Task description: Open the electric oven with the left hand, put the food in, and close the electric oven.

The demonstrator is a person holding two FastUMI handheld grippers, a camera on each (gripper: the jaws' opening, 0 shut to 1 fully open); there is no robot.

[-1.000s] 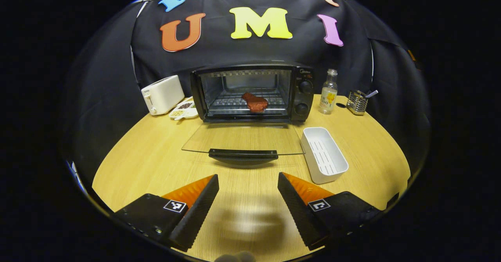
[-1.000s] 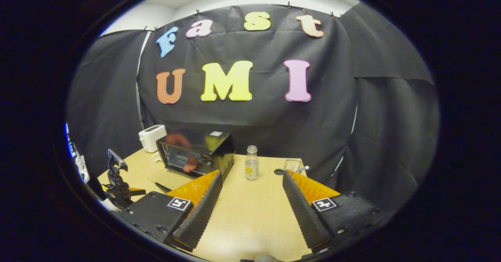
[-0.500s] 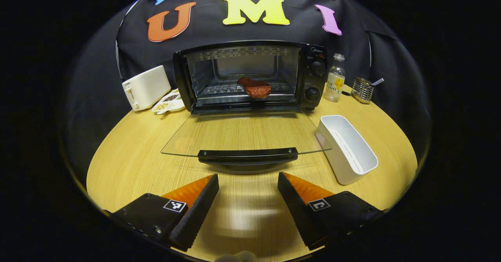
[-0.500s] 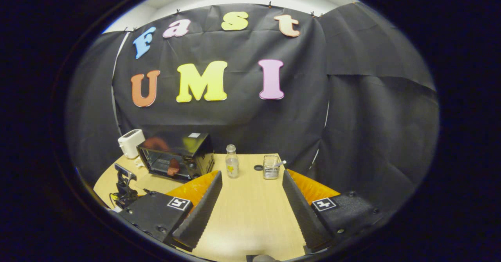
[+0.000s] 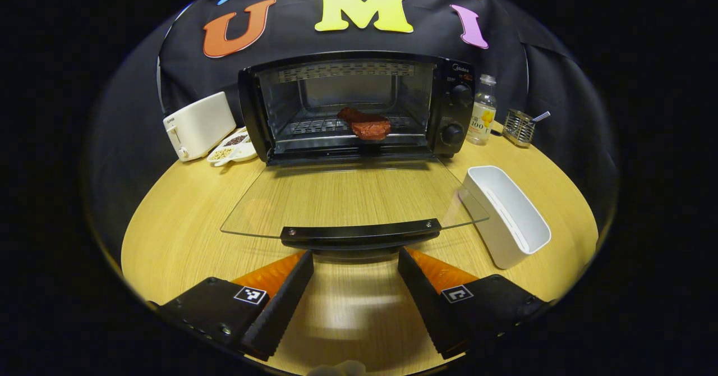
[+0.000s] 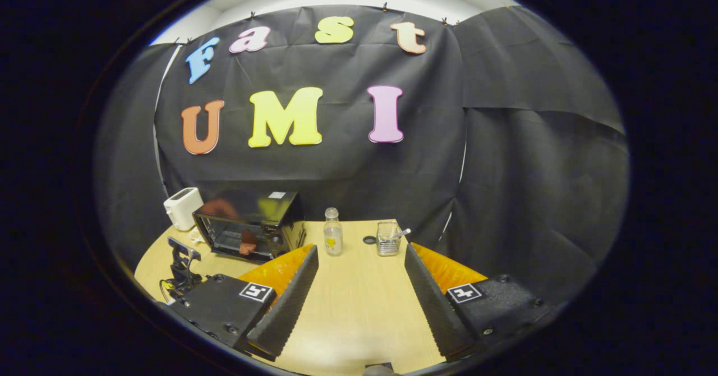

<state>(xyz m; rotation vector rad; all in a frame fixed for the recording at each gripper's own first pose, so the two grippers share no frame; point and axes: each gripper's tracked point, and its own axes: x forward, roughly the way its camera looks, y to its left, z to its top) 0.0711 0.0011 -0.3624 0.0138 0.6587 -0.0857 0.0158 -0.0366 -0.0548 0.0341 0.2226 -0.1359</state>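
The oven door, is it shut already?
No, the glass oven door lies folded down flat over the table, and the piece of meat sits on the rack inside the open oven.

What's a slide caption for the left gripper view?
Open left gripper lines up with the handle of the oven door; meat on rack.

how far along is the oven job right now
Mostly done. The oven is open, its glass door lying flat, and the food sits on the rack inside. In hand: the left gripper is open right at the door handle, not gripping it. The right gripper is open and empty, off to the side. Left to do: lift the door shut.
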